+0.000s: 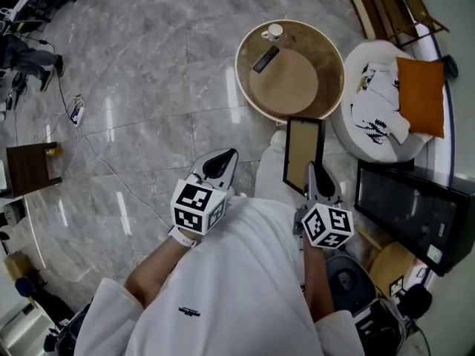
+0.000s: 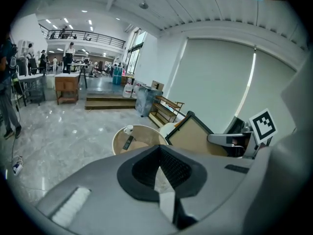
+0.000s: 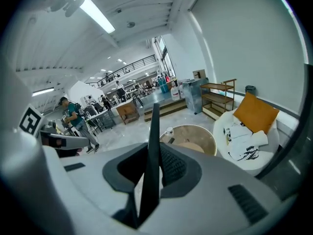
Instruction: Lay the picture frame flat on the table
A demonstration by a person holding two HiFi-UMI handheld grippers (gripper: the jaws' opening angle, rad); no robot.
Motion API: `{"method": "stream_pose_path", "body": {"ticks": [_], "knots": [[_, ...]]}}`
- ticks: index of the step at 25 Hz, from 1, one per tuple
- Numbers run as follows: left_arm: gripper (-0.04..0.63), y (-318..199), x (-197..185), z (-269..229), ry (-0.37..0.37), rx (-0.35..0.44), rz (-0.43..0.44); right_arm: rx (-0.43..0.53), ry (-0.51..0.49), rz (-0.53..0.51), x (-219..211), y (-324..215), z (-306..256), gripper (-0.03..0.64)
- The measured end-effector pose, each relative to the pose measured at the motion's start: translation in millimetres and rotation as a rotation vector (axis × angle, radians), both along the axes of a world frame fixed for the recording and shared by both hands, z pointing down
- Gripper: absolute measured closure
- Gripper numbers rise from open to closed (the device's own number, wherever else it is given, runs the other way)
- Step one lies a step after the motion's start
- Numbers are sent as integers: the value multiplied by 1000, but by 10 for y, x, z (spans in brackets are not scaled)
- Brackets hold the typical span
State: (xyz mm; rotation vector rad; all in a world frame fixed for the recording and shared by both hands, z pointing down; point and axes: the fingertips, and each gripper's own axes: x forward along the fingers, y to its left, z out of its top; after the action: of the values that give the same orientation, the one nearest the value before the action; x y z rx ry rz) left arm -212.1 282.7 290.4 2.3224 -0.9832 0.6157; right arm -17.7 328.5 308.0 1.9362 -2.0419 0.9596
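A picture frame [image 1: 303, 150] with a black border and brown board hangs in the air just in front of the round wooden table [image 1: 241, 73], nearly upright. My right gripper [image 1: 315, 175] is shut on its lower edge. In the right gripper view the frame [image 3: 154, 131] shows edge-on as a dark strip clamped between the jaws [image 3: 150, 177]. To the left of the frame, apart from it, my left gripper [image 1: 220, 162] is shut and holds nothing. The left gripper view shows its closed pads [image 2: 164, 173], with the frame [image 2: 195, 136] beyond them.
On the table lie a white cup [image 1: 273, 30], a dark remote [image 1: 266, 59] and a round mat [image 1: 283, 81]. A white armchair [image 1: 371, 58] with an orange cushion [image 1: 421, 95] stands right of it. A black screen [image 1: 408, 199] lies near right.
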Motion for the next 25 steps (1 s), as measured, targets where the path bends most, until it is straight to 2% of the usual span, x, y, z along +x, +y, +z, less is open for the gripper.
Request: {"method": "stream_pose_path", "body": {"ticks": [5,12,15,25], "knots": [[591,-746,630,-56,-45,-19,-33,-24,-23,-70,552,-787,74,555],[591,-1345,1434,-71,-72,-27,-40,-5,-46,-110,1220,-1552,73,555],[591,-1478,1573,-59,-70,-30,-42,4,-48,-113,1353,-1768,57,554],[591,-2004,1684,-97,-41,-23,-17,3,-47,-72,1498,-2284,-39,555]]}}
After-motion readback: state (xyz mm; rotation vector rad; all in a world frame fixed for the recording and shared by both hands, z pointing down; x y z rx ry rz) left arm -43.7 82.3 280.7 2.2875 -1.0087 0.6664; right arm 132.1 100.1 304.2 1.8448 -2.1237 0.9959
